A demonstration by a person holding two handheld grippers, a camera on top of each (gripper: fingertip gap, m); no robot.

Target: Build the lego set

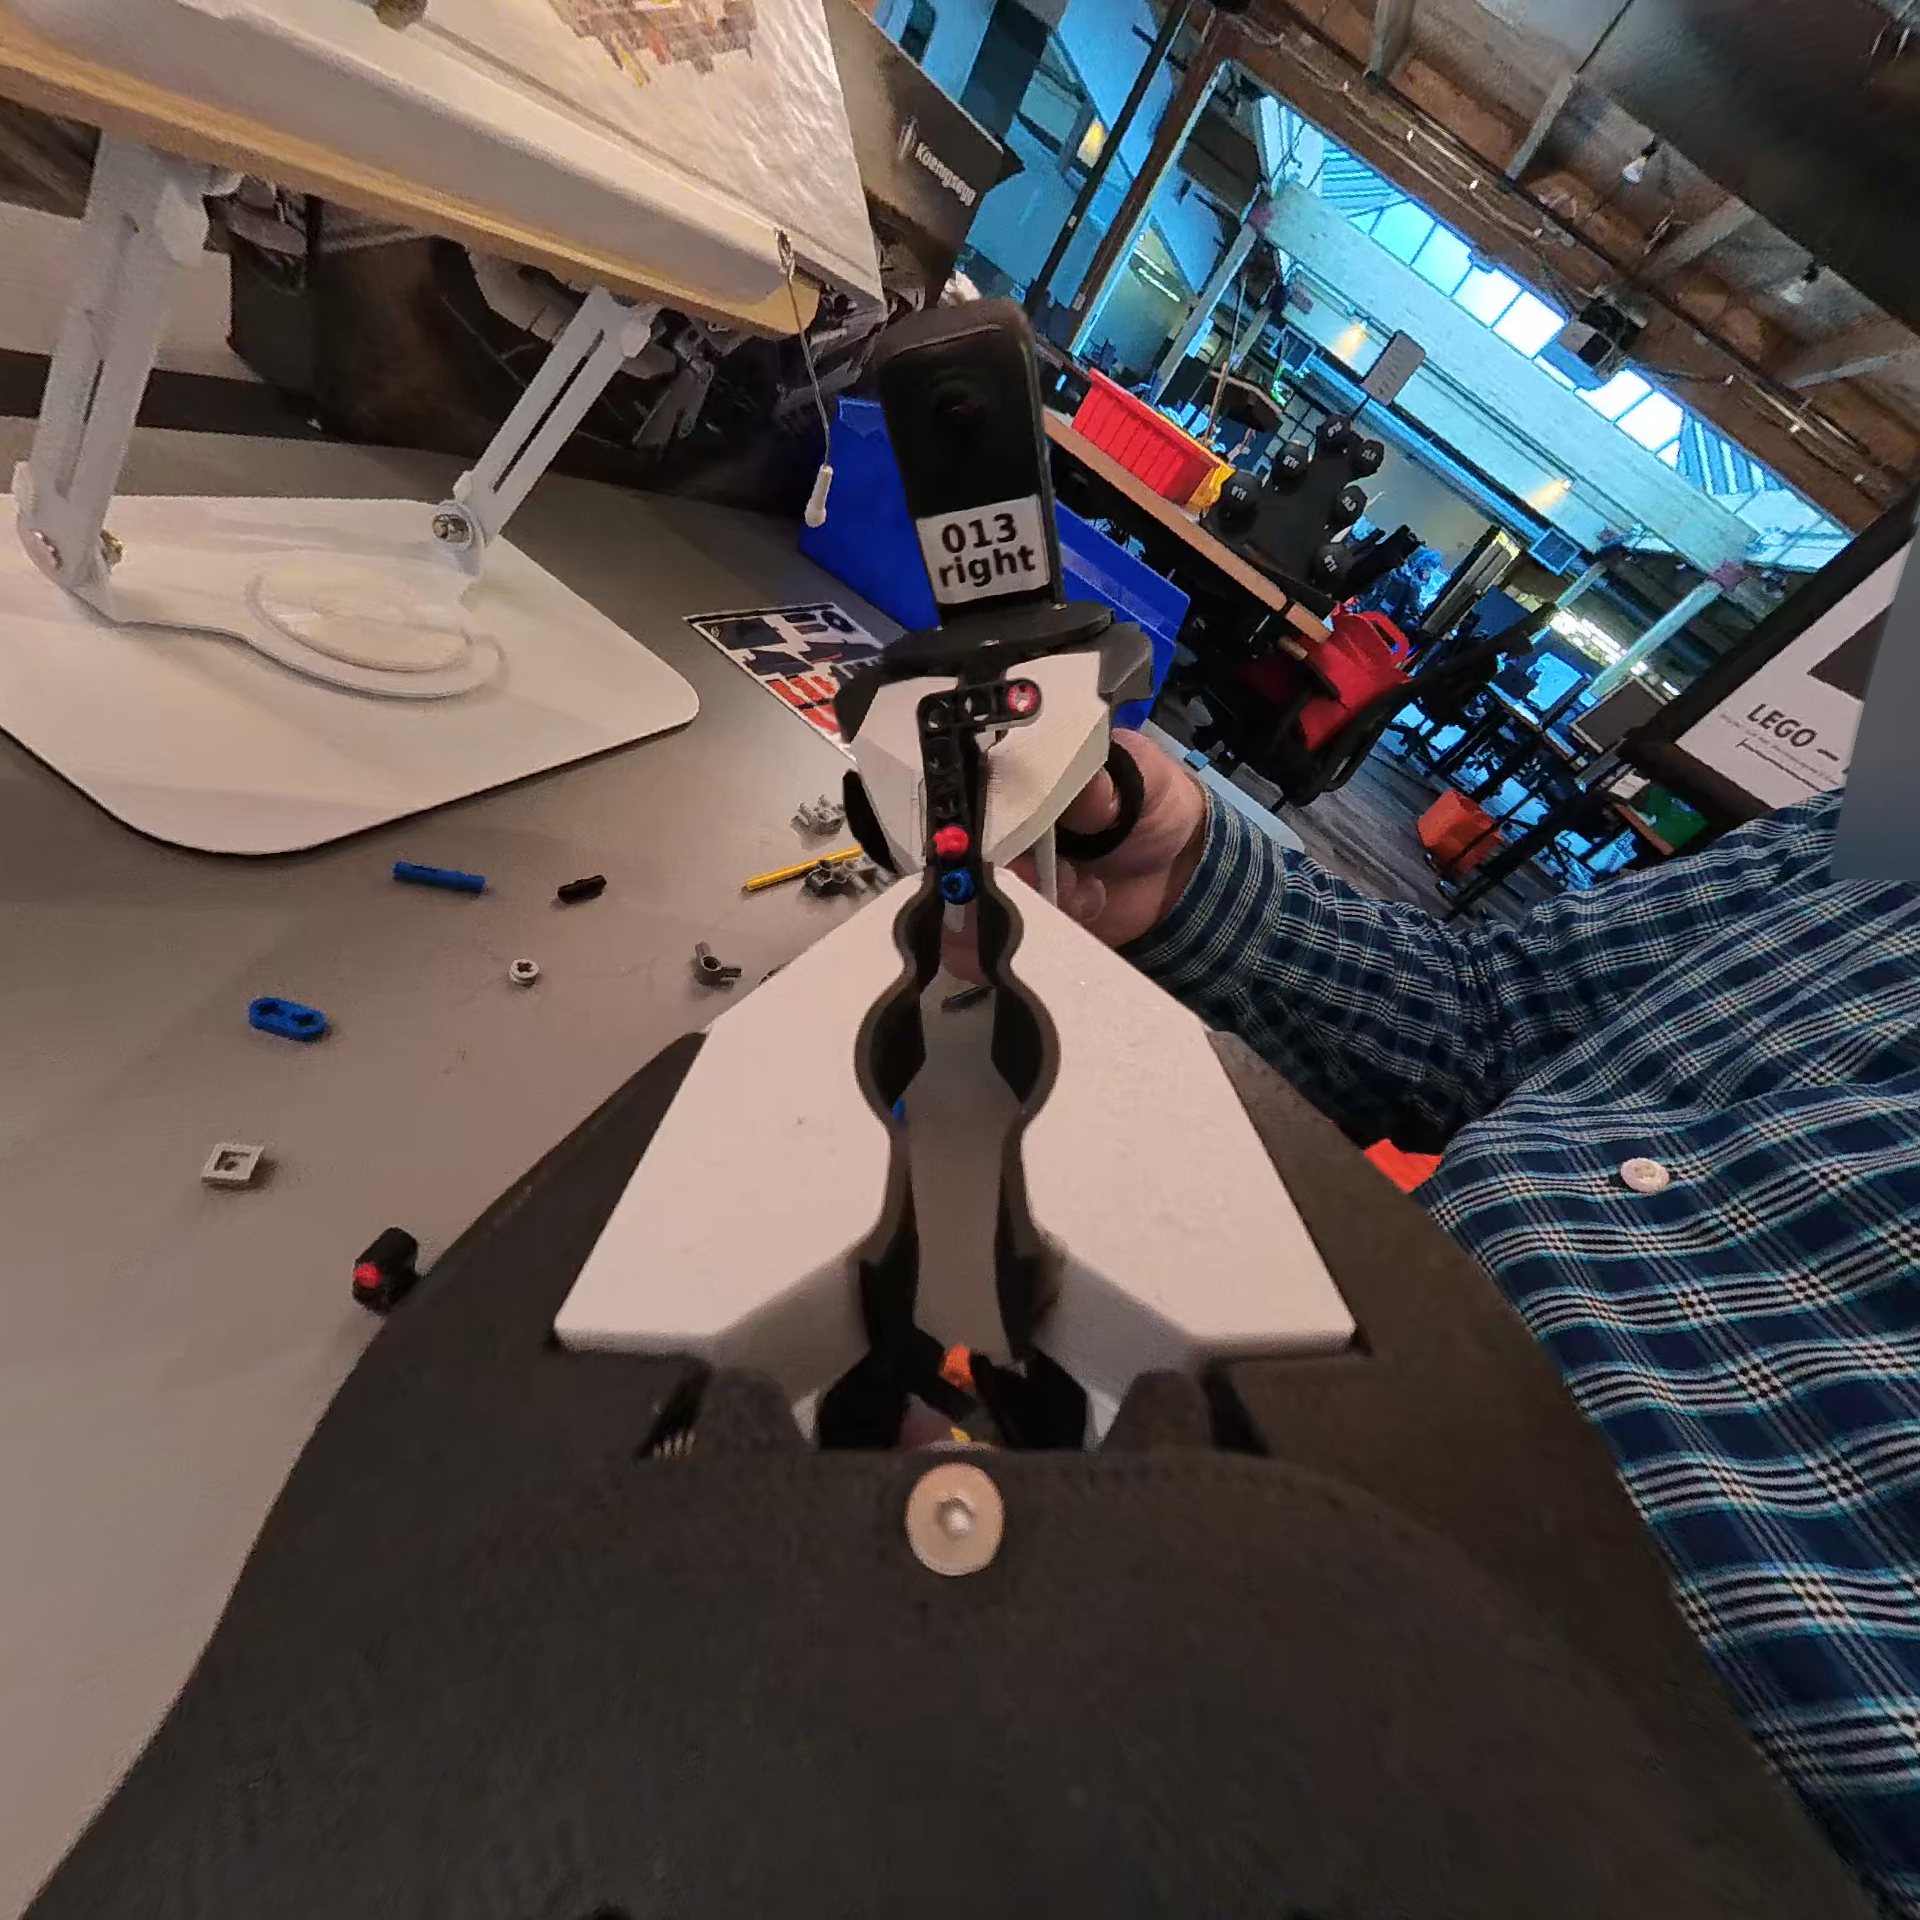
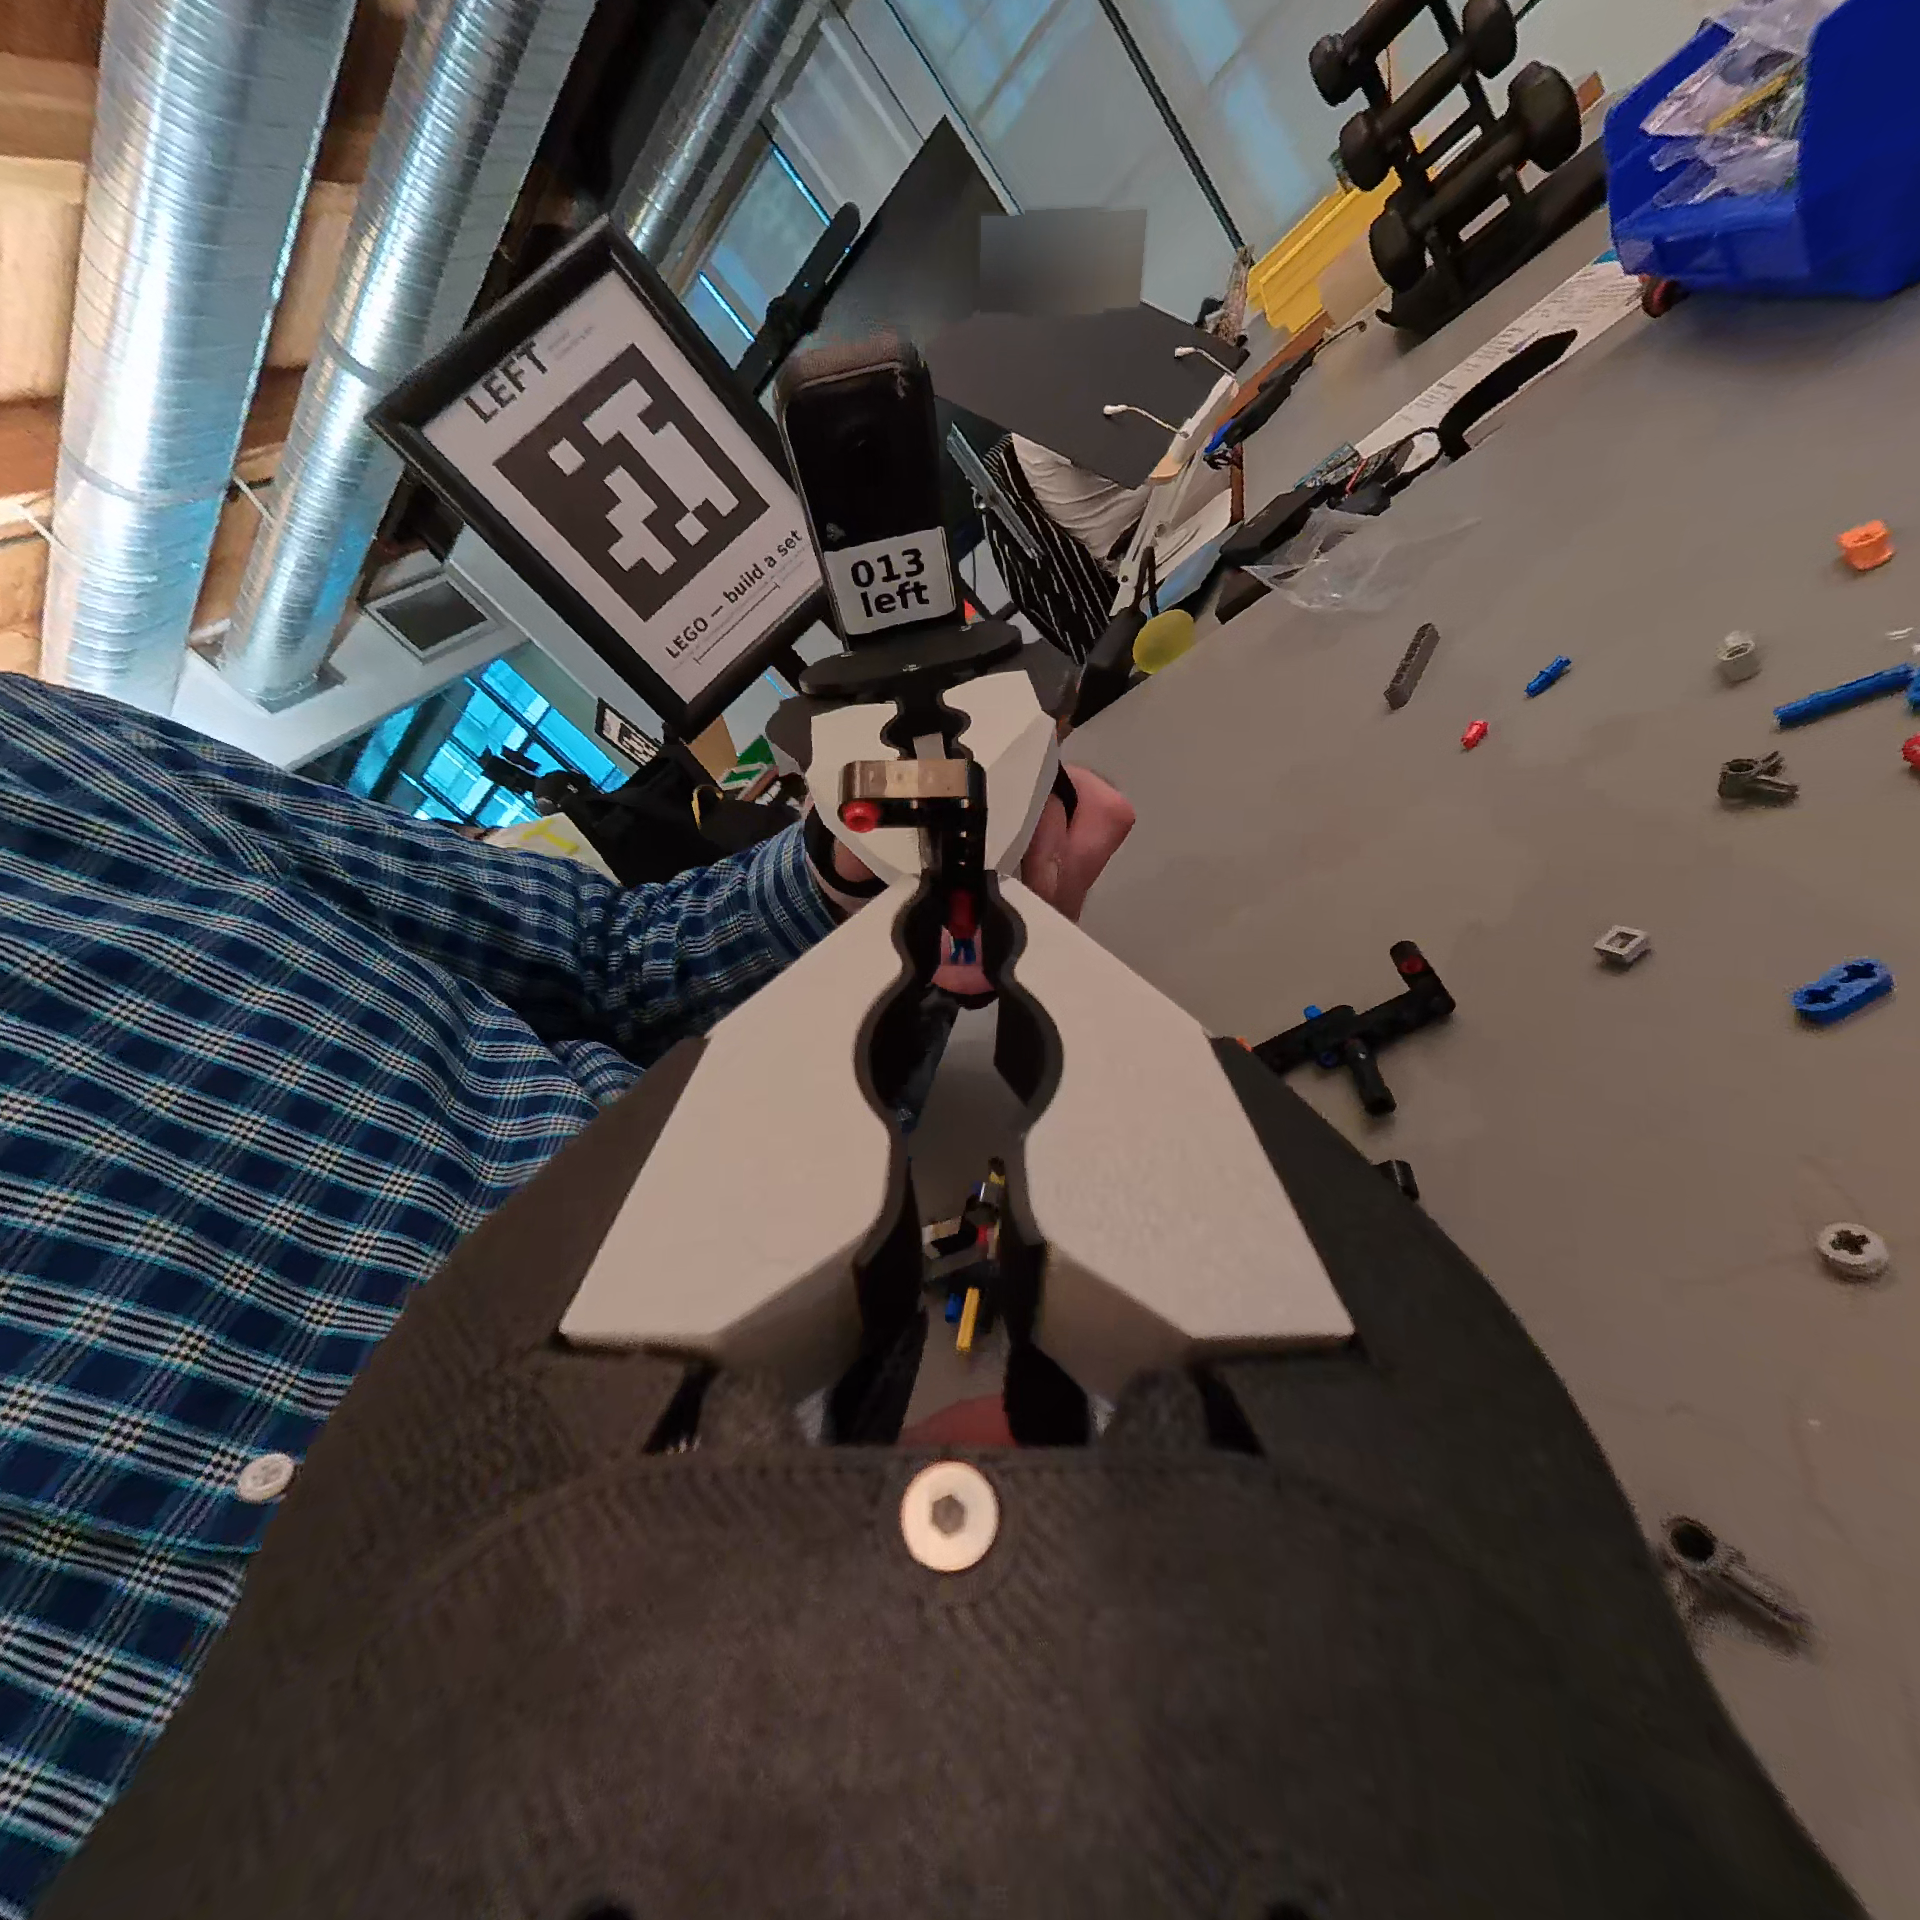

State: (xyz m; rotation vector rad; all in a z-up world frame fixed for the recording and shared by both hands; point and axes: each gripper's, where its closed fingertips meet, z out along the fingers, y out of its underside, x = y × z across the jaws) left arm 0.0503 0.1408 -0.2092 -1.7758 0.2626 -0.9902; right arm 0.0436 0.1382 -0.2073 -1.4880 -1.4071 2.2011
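Note:
A black L-shaped Lego beam assembly (image 1: 940,748) with red and blue pins is held in the air between my two grippers, which face each other tip to tip. My left gripper (image 1: 952,885) is shut on its lower end, at the blue pin. In the right wrist view the same assembly (image 2: 964,831) carries a grey piece and a red pin on its short arm. My right gripper (image 2: 960,920) is shut on the stem at the red pin. The right gripper also shows in the left wrist view (image 1: 977,769), and the left gripper in the right wrist view (image 2: 935,821).
Loose pieces lie on the grey table (image 1: 416,1091): a blue pin (image 1: 438,878), a blue link (image 2: 1841,992), a grey square (image 2: 1621,943), a second black assembly (image 2: 1361,1029). A white book stand (image 1: 260,665) and blue bins (image 2: 1766,187) stand farther back. A plaid sleeve (image 1: 1558,1039) is at the side. Less than 4 cm separates the two grippers' tips. From either gripper's tips it is about 15 cm to the blue link (image 2: 1841,992). Seen from the left wrist view (image 1: 296,1012) as well.

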